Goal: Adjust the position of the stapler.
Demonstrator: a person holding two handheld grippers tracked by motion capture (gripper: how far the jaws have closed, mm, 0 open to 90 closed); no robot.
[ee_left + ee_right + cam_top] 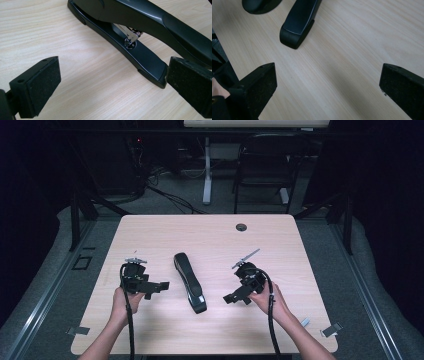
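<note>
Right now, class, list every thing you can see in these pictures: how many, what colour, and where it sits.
Stapler: one, black, long, lying at the middle of the table between the two grippers, touched by neither.
Table: one, light wood, with a dark round grommet near its far edge.
Chair: one, black, on the floor beyond the table.
Tape strips: a few, grey, at the table's near corners.
Left gripper: one, black, jaws open, left of the stapler.
Right gripper: one, black, jaws open, right of it.
</note>
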